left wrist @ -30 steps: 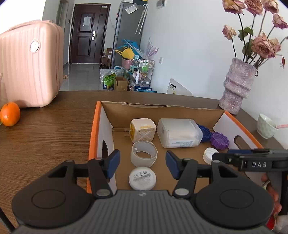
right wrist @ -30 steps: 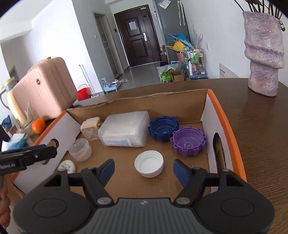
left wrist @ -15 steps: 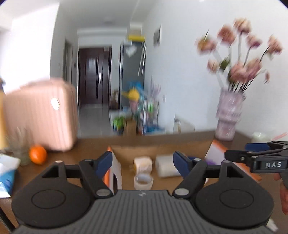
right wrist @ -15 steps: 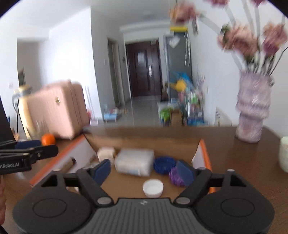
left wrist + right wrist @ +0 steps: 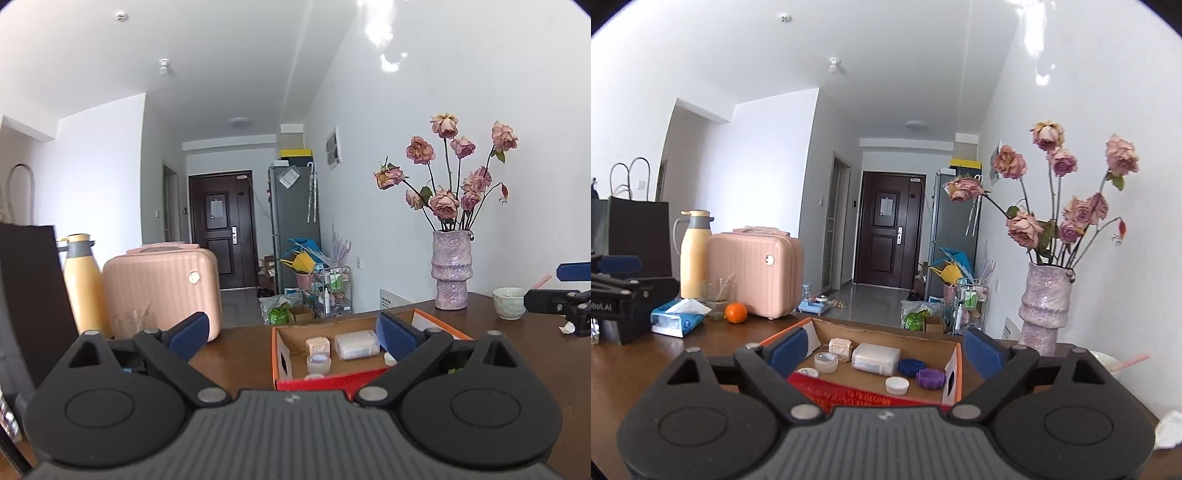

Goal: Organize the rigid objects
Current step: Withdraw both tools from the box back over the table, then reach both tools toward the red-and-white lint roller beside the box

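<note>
An open cardboard box with orange-red sides sits on the brown table; it also shows in the left wrist view. Inside lie a white rectangular container, a cream cube, a translucent ring, a white cap, a blue lid and a purple lid. My left gripper is open and empty, held back from the box. My right gripper is open and empty, also held back from the box.
A pink suitcase, yellow thermos, glass, orange and tissue pack stand at the left. A purple vase of dried roses and a white bowl stand at the right.
Both grippers have pulled up and back from over the box, so it now looks small and far. Both stay open and empty.
</note>
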The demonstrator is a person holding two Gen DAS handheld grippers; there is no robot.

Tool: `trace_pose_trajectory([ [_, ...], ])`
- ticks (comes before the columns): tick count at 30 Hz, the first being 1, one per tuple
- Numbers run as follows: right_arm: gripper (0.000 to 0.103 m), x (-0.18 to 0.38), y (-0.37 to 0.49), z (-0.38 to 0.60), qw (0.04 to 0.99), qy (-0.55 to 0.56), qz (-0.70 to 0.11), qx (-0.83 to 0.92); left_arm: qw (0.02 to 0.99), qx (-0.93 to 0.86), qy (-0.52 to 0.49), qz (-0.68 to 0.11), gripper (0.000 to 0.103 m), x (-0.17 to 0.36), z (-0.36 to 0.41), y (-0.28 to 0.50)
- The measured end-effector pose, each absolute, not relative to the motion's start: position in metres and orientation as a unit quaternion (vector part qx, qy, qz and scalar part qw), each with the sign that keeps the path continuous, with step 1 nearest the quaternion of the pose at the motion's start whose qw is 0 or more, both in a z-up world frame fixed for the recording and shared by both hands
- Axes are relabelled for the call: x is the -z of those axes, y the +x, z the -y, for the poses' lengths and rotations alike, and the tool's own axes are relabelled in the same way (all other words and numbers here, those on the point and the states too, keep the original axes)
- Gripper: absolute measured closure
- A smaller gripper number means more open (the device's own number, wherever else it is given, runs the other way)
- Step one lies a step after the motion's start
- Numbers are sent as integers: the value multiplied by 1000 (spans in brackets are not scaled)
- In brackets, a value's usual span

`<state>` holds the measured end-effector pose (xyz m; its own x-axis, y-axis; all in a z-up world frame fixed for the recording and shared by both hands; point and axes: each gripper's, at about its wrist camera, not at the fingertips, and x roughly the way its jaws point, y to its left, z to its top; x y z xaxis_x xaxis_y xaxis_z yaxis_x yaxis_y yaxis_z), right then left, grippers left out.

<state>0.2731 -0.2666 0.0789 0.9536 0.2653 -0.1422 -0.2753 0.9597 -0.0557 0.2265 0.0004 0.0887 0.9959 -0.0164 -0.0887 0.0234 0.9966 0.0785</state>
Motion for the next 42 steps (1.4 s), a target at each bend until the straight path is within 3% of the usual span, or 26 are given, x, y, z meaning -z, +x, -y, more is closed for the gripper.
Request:
trace_pose_trajectory([
  [6, 4, -49, 202, 282, 991, -14, -50, -123, 994, 27, -17, -101, 1, -54, -5, 166],
  [16, 4, 41, 101, 281, 979, -31, -164, -119, 990, 22, -29, -139, 0, 8, -6, 96],
  [32, 4, 36, 93, 268, 981, -44, -149, -116, 985, 26, -35, -167, 0, 14, 2, 104],
  [42, 4, 41, 116, 273, 983, 4, -151, -107, 982, 31, -25, -182, 0, 20, 7, 126],
])
